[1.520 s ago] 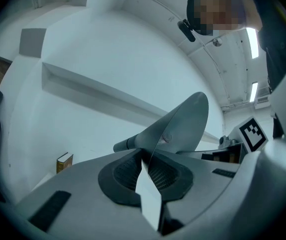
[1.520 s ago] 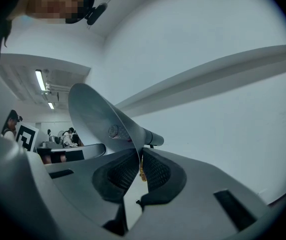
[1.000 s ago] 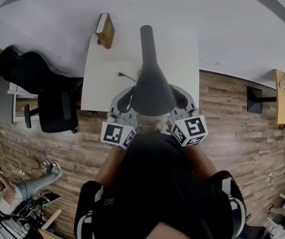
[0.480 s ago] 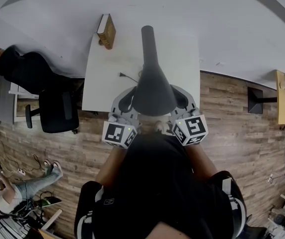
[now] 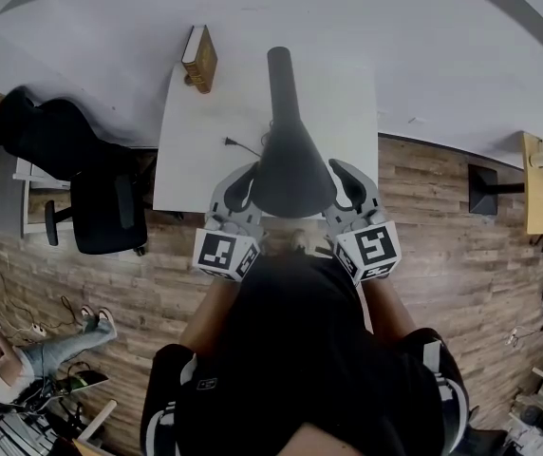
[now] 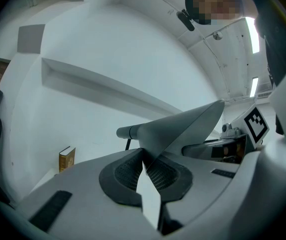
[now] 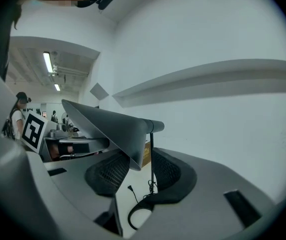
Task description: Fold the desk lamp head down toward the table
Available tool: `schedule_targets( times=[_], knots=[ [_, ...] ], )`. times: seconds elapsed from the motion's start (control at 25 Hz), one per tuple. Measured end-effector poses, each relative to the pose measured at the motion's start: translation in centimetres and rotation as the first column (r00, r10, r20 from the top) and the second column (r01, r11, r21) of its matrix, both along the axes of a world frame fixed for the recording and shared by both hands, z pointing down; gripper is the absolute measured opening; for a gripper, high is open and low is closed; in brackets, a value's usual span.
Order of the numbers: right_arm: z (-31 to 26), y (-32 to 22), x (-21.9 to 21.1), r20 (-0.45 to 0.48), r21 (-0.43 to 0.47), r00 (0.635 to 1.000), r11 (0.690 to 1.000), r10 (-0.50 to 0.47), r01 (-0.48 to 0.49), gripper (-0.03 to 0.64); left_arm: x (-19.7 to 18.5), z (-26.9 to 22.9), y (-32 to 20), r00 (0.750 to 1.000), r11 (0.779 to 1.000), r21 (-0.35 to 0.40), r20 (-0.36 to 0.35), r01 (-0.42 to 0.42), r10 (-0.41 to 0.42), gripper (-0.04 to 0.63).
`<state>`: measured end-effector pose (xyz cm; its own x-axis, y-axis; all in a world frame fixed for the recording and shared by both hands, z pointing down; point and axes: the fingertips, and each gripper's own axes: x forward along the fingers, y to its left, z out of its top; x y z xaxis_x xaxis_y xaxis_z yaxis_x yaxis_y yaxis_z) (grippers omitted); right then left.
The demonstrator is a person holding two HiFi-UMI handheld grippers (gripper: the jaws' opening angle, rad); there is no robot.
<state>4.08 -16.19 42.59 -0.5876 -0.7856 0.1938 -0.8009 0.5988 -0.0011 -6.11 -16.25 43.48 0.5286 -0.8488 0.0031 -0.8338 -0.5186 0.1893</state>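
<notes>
The desk lamp's dark cone-shaped head (image 5: 290, 164) rises over the white table (image 5: 200, 150) with its wide end towards me. My left gripper (image 5: 245, 177) is shut on the left side of the cone's rim (image 6: 148, 156), which is pinched between its pads. My right gripper (image 5: 341, 174) is at the right side of the rim. Its jaws have just been opening, and the rim's edge (image 7: 131, 164) sits between them with a gap beside it. The thin lamp stem (image 7: 151, 154) stands behind the right gripper (image 7: 137, 176).
A black cable with its plug (image 5: 243, 144) lies on the table. A brown book (image 5: 200, 57) stands at the table's far left corner. A black office chair (image 5: 101, 198) is to the left, a wooden stand (image 5: 542, 183) to the right. A person (image 5: 25, 369) sits at lower left.
The right gripper's jaws have spread apart from the lamp rim, and its marker cube has rolled a little outward. The left gripper and the lamp head have not moved.
</notes>
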Motion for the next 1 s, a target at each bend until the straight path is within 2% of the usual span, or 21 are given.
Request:
schedule_targets(
  times=[0.12, 0.24, 0.4, 0.52, 0.76, 1.0],
  knots=[
    [-1.0, 0.3, 0.0, -0.076, 0.045, 0.997, 0.999, -0.023, 0.026, 0.173, -0.1, 0.1, -0.1, 1.000, 1.000, 0.001, -0.002, -0.002, 0.002, 0.037],
    [-1.8, 0.9, -0.5, -0.161, 0.092, 0.983, 0.990, -0.089, 0.105, 0.179, -0.1, 0.1, -0.3, 1.000, 1.000, 0.001, -0.001, -0.008, 0.008, 0.038],
    [-2.5, 1.9, -1.1, -0.316, 0.109, 0.934, 0.972, -0.166, 0.210, 0.193, -0.1, 0.0, -0.2, 1.000, 1.000, 0.005, 0.004, -0.013, 0.013, 0.037],
    [-3.0, 2.1, -1.6, -0.389, 0.116, 0.900, 0.959, -0.195, 0.258, 0.196, -0.2, 0.0, -0.1, 1.000, 1.000, 0.007, 0.006, -0.014, 0.014, 0.037],
    [-3.5, 1.7, -2.6, -0.432, 0.143, 0.878, 0.945, -0.208, 0.294, 0.193, 0.0, 0.0, -0.1, 1.000, 1.000, 0.007, 0.012, -0.018, 0.018, 0.037],
    [-3.7, 1.3, -2.7, -0.435, 0.158, 0.880, 0.946, -0.191, 0.283, 0.133, 0.0, 0.0, -0.2, 1.000, 1.000, 0.007, 0.015, -0.020, 0.020, 0.038]
  ],
)
